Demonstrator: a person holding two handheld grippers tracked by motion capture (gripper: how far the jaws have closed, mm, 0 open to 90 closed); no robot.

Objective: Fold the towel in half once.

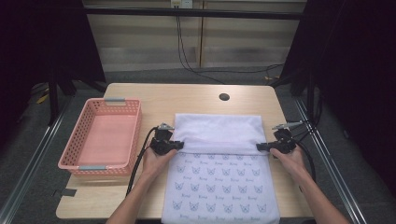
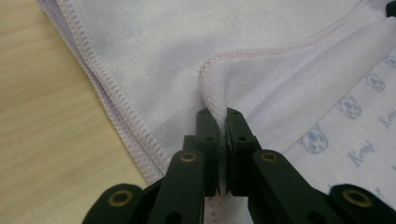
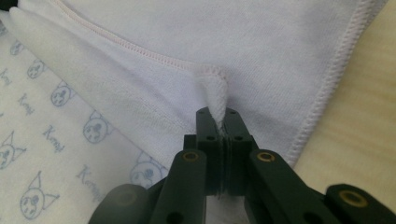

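In the high view, a pale lilac towel (image 1: 219, 158) lies on the wooden table (image 1: 187, 98), its near part showing a print of small blue cat faces and its far part folded over so the plain side faces up. The near end of the towel hangs past the table's near edge. The person's forearms come in from the bottom, spread apart, each hand wrapped around a gripper from behind. The left gripper (image 1: 176, 145) sits at the towel's left edge, and the right gripper (image 1: 259, 146) at its right edge, both at the line where the plain folded part meets the printed part. The two point inward toward each other. A pink plastic basket (image 1: 79, 156) stands on the table to the left of the towel, well apart from it.

In the left gripper view, the left gripper (image 2: 222, 116) has its black jaws pressed together on a stitched corner of the towel (image 2: 154, 42), which rises in a small peak above the jaw tips. Bare table wood shows at the left.

In the right gripper view, the right gripper (image 3: 219, 116) is likewise clamped narrow on a pinched hem of the towel (image 3: 261, 32), the cloth standing up between the jaws. The printed side lies at the left, table wood at the right.
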